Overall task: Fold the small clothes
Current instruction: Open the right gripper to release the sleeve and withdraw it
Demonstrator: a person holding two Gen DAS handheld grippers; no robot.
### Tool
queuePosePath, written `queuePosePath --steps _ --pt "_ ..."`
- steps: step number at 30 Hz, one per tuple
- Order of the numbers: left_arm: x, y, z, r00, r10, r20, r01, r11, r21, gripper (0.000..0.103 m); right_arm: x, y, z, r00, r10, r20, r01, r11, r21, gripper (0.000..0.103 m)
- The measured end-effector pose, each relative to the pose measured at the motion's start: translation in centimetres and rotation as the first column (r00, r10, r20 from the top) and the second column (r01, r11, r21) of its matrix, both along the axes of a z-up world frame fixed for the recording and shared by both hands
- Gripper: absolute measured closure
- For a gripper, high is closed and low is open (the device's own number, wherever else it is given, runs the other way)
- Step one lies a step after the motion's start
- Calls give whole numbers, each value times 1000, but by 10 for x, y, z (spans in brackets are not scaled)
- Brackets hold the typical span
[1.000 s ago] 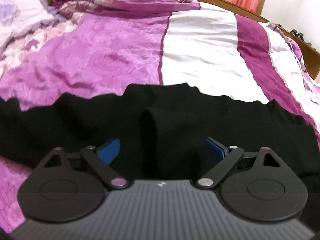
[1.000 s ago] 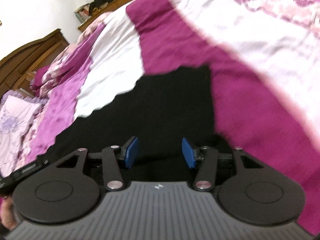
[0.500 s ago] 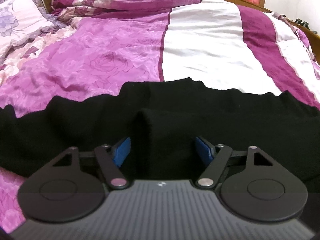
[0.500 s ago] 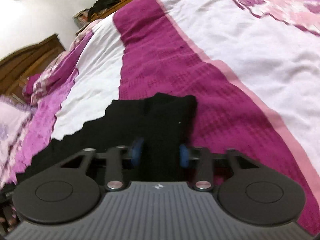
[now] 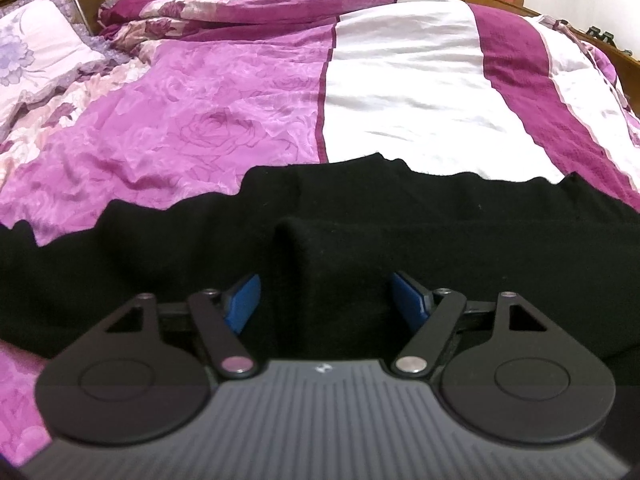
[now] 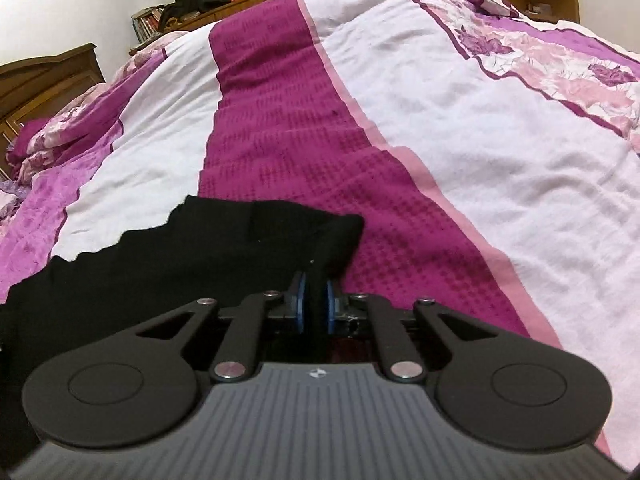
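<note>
1. My right gripper [image 6: 314, 307] is clamped narrow on a raised corner of the black garment [image 6: 160, 276], lower centre of frame.
2. My left gripper [image 5: 326, 300] is spread wide, a fold of the garment [image 5: 332, 264] between its blue pads [image 5: 242, 302].
3. The garment lies across the purple-and-white bedspread [image 5: 400, 92].

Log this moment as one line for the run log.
left gripper: open, straddling raised fold | right gripper: shut on black garment corner | surface: bedspread | fold not yet done

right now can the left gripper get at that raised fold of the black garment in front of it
Probably yes: the left gripper is open, its blue pads either side of the raised fold of the black garment, with nothing between them.
</note>
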State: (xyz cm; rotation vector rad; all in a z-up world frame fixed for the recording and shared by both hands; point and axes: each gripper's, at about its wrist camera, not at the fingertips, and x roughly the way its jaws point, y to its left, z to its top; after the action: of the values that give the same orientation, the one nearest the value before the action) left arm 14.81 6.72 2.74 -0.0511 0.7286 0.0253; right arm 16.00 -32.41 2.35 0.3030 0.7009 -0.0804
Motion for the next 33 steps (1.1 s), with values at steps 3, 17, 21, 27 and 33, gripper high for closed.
queuePosePath --steps 3,17,21,27,33 --pt "-7 2 8 1000 -7 2 7 1000 4 30 -14 6 14 1000 12 8 -11 1000 -16 69" --pt "-49 25 43 999 -36 -18 36 999 22 30 -91 57 67 989 104 103 -104 995 -6 46" --pt "-64 34 50 999 -36 -23 37 999 30 30 -108 74 66 987 134 87 -136 991 19 46" --pt "-82 57 56 1000 14 -25 -13 999 52 30 -130 99 61 979 195 59 -197 979 46 46" --pt "-89 97 54 991 131 -29 -130 991 30 30 -150 120 52 970 239 38 -242 968 72 46"
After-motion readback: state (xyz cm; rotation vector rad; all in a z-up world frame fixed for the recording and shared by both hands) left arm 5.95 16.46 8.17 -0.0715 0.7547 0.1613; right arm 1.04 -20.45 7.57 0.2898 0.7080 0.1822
